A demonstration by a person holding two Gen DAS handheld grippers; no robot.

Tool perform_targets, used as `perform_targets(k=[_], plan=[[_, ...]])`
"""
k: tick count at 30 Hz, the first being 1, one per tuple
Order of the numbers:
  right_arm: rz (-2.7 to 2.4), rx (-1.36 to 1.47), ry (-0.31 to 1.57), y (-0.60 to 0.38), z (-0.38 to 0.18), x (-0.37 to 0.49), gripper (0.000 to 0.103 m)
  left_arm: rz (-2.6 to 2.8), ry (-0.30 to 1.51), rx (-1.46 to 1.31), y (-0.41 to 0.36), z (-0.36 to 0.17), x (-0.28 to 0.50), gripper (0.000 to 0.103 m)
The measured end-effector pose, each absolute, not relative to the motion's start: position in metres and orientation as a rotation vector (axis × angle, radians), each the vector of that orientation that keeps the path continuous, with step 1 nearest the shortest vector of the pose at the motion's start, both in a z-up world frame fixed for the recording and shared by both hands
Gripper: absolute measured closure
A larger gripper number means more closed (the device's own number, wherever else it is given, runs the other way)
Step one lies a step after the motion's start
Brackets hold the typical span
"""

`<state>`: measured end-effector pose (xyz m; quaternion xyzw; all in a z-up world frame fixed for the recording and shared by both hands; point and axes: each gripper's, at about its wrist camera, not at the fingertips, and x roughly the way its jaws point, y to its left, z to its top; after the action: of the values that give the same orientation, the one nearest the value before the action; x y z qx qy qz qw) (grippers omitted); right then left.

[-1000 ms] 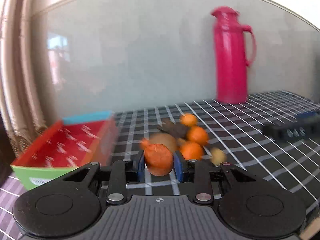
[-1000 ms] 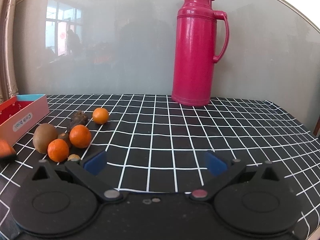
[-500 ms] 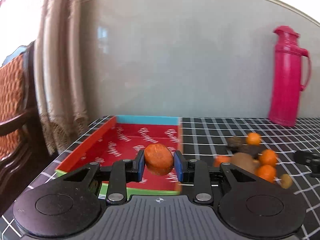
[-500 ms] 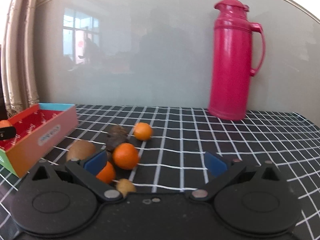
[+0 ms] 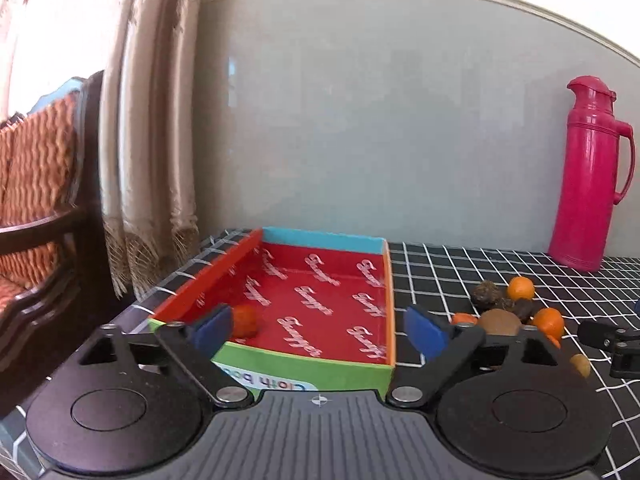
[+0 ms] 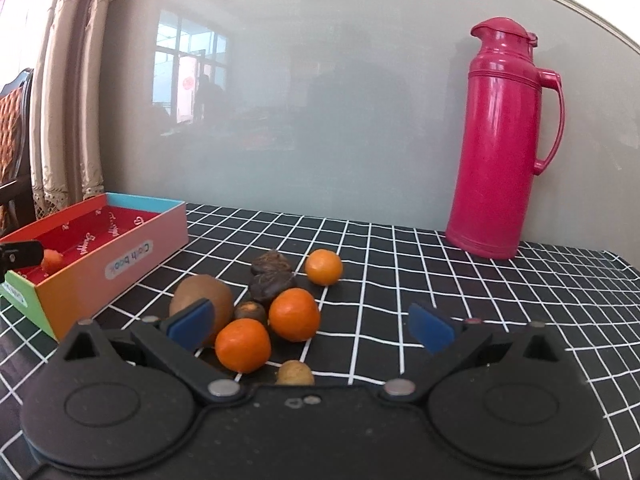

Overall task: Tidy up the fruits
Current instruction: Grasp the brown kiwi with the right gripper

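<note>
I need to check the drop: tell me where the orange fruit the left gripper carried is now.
The orange fruit lies inside the red box, in its near left corner, just beyond the open left gripper.

Pink flask point(image 6: 504, 148), black-and-white checked tablecloth point(image 6: 400, 280)

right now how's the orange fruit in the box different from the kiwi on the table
The orange fruit lies alone inside the red box, near its front left corner; the kiwi sits on the checked cloth in a cluster with other fruits. The fruit in the box is bright orange, the kiwi dull brown. The kiwi looks bigger than the oranges beside it. Neither is gripped: both grippers are open.
</note>
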<state>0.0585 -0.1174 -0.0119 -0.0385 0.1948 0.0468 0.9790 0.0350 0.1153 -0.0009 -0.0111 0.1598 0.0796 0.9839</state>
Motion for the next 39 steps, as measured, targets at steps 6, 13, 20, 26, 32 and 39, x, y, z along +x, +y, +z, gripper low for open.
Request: perform_targets(k=[6,13,20,26,32,39], plan=[[0.118,-0.110,0.362,-0.109,-0.009,0.054,0.000,0.200,0.326,0.000,0.119,-0.002,0.029,0.003],[0.152,-0.105,0.359,-0.096,-0.008,0.059,0.000,0.269,0.332,-0.007,0.138,-0.008,0.023,0.001],[0.187,-0.099,0.383,-0.072,-0.015,0.070,0.000,0.313,0.344,-0.019,0.160,-0.014,0.023,0.001],[0.210,-0.118,0.393,-0.047,-0.021,0.078,0.002,0.337,0.353,-0.026,0.175,-0.019,0.023,0.001],[0.205,-0.173,0.423,-0.029,-0.028,0.090,0.011,0.352,0.366,-0.037,0.190,-0.023,0.024,0.001],[0.154,-0.181,0.497,-0.026,-0.036,0.106,0.033,0.335,0.363,-0.043,0.191,-0.023,0.028,0.001]])
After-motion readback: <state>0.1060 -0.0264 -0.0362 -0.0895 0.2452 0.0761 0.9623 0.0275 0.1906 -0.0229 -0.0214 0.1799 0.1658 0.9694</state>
